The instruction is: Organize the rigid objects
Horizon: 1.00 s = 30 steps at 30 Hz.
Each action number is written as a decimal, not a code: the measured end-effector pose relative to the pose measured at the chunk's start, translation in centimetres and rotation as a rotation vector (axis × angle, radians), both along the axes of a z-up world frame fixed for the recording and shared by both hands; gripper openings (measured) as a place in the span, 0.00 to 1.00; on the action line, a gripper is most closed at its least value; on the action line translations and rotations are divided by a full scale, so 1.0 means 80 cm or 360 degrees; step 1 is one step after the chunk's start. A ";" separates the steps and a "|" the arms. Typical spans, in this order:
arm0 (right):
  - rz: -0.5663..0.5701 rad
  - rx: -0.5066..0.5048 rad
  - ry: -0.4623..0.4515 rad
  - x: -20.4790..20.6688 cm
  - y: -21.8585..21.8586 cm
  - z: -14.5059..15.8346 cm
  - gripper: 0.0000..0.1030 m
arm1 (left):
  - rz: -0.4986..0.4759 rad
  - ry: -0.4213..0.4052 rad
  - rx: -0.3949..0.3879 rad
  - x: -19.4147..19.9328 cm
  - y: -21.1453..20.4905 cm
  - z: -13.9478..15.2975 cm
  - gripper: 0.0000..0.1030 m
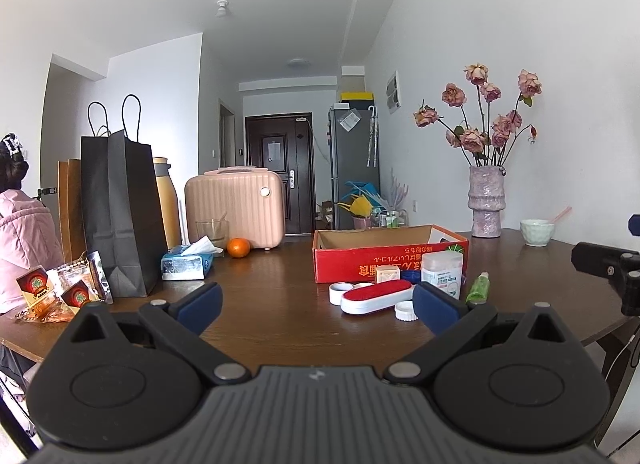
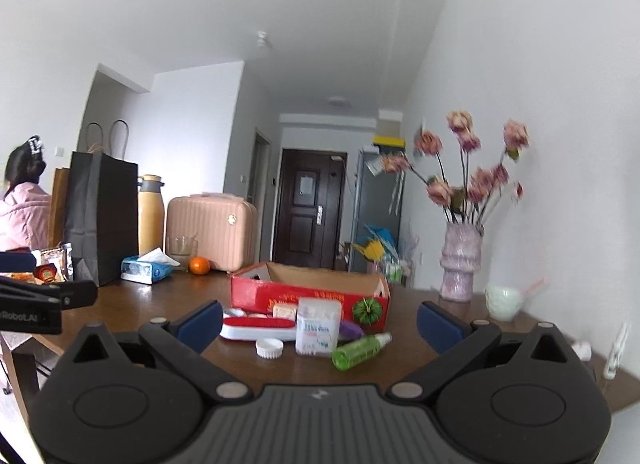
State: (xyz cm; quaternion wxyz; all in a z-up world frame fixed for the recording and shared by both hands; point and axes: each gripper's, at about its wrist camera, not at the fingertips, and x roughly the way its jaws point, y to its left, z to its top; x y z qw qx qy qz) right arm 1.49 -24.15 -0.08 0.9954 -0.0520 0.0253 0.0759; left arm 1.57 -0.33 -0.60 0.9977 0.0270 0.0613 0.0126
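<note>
Both sets of tongs hang wide apart above the near edge of the bench [image 1: 280, 328], holding nothing: the left tongs [image 1: 316, 306] face the small clutter head on, and the right tongs [image 2: 320, 324] look at it from a little further right.

Nearest lies a ribbed white cap [image 2: 269, 348], light and stiff, probably best pinched across its rim. Just beside it a green bottle [image 2: 360, 350] lies on its side; it looks like smooth plastic and will likely roll or slip, so I would grip across the body near the middle. Behind the cap rests a long white case with a red top [image 1: 376, 296], rigid, light, best taken across its narrow width. A clear plastic box [image 2: 318, 326] stands upright; its label carries blue print too blurred to read. Its flat sides should give a sure hold, though thin walls may flex. A white ring [image 1: 341, 293] and a small cream cube [image 1: 387, 275] sit close behind.

Beyond them stands the red carton [image 1: 360, 262], open-topped, the likely place for everything. Its front bears yellow characters printed upside down, which I cannot make out. On the left gripper's body, in the right view, "Robot.AI" shows.
</note>
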 end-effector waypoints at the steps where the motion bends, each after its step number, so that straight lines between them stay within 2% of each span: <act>1: 0.0006 -0.0002 -0.0011 -0.002 0.000 0.001 1.00 | 0.0001 -0.0005 0.0002 -0.001 0.000 0.000 1.00; 8: 0.0041 0.0042 0.0057 0.001 -0.002 -0.004 1.00 | -0.0022 -0.0016 0.0033 -0.002 -0.005 -0.001 1.00; 30: 0.0016 0.0050 0.0064 0.002 -0.003 -0.006 1.00 | -0.0014 0.0000 0.0051 0.000 -0.005 -0.002 1.00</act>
